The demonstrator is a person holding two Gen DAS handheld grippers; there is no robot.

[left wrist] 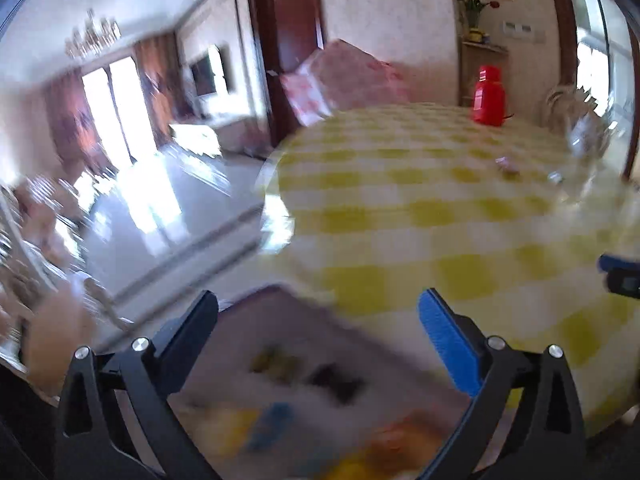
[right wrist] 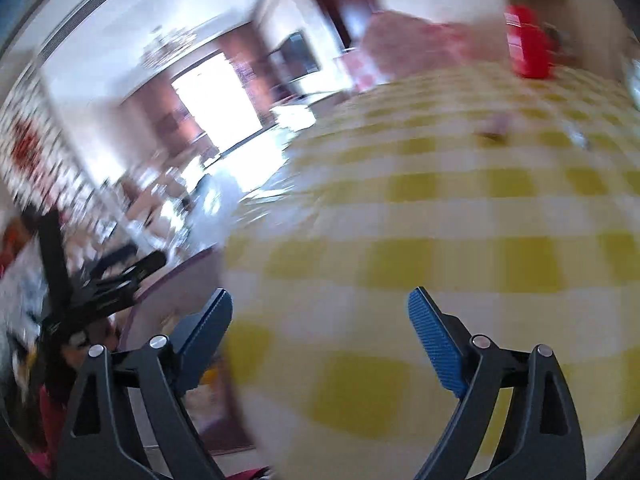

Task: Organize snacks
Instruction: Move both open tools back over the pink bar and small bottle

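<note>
Both views are motion-blurred. My left gripper (left wrist: 320,308) is open and empty above a purple-rimmed box (left wrist: 304,380) at the near left edge of the table; blurred colourful snack packets (left wrist: 280,424) lie in it. My right gripper (right wrist: 320,304) is open and empty above the yellow-and-white checked tablecloth (right wrist: 460,216). The left gripper shows at the left of the right wrist view (right wrist: 116,276), and the right gripper's tip shows at the right edge of the left wrist view (left wrist: 620,276). A small wrapped snack (left wrist: 506,165) lies far out on the cloth.
A red flask (left wrist: 489,96) stands at the table's far edge. A clear glass vessel (left wrist: 588,136) stands at the far right. The round table's left edge (left wrist: 276,184) drops to a shiny tiled floor. A pink-covered chair (left wrist: 344,76) is behind the table.
</note>
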